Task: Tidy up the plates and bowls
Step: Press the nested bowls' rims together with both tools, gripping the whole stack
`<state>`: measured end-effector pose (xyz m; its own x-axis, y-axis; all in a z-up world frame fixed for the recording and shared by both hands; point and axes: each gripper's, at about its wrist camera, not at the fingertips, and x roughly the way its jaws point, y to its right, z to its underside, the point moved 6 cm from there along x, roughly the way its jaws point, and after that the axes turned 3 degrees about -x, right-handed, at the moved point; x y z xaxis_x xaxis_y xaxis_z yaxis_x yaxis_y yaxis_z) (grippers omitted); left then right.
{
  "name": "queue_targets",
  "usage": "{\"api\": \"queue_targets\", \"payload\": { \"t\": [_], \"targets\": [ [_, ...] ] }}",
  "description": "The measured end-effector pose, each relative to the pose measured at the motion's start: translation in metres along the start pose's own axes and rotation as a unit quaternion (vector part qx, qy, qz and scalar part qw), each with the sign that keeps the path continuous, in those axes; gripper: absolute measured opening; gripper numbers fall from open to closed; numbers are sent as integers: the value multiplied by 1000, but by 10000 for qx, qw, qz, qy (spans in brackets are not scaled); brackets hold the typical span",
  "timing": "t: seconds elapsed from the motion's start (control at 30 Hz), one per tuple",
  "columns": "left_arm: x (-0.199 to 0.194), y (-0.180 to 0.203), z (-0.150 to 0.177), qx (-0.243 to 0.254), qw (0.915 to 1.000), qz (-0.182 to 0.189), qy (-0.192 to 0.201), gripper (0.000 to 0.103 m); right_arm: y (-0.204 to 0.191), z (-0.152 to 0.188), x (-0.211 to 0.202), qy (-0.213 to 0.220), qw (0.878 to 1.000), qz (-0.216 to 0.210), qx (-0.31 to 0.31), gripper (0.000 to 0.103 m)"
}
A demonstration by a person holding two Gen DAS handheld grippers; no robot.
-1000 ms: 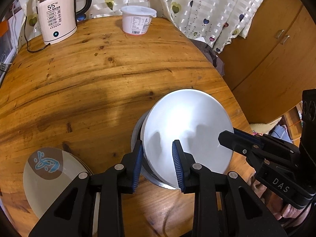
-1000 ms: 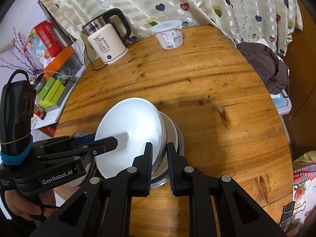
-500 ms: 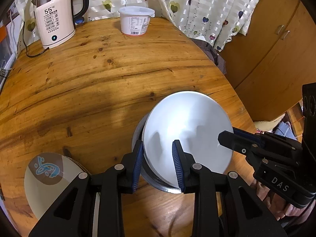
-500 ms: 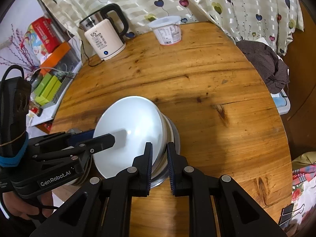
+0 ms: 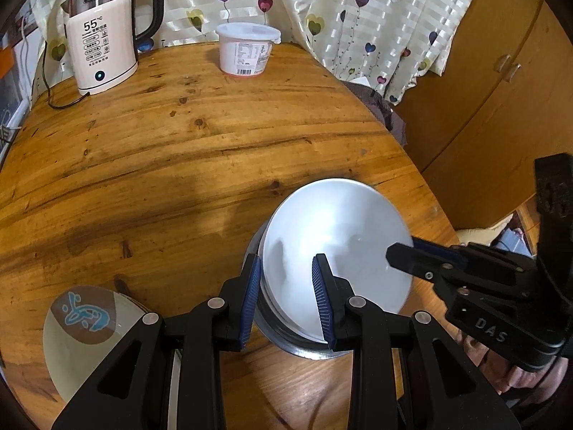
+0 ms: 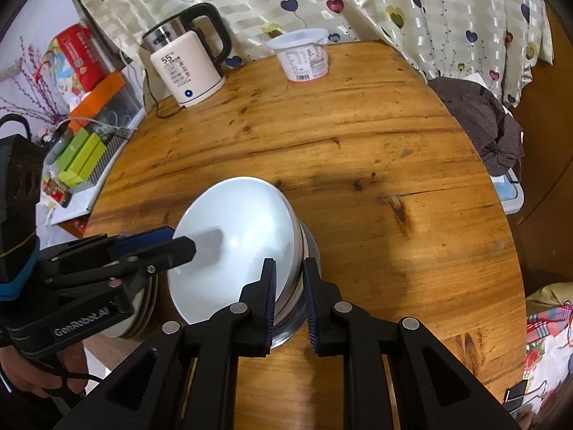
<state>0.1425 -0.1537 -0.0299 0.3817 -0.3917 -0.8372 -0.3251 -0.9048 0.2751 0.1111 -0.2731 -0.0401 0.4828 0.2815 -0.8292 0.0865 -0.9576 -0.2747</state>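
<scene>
gripping the white bowl rim from either side, left gripper and right gripper hold it tilted over a steel bowl on the round wooden table by a heart-print curtain.

You are in a lived-in home: round wooden table, electric kettle at its far left, heart-print curtain behind, wooden cabinet far right.

Heart-print curtain behind round wooden table.
</scene>
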Motion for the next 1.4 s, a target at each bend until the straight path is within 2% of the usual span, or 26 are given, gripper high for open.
{"api": "queue_targets", "payload": {
  "t": [0.47,0.7,0.83,1.4],
  "targets": [
    [-1,-6,2,-248,9991,330,-13,30,2,-1,2,-138,9996,-161,178,17],
    [2,-6,12,-264,9991,318,-67,30,0,1,0,-78,9998,-139,108,17],
    [-1,-5,13,-256,9991,334,-33,30,0,1,-2,-91,9998,-115,117,15],
    [-6,-5,12,-357,9985,403,-47,30,1,2,1,-210,9995,-173,178,16]
  ]
}}
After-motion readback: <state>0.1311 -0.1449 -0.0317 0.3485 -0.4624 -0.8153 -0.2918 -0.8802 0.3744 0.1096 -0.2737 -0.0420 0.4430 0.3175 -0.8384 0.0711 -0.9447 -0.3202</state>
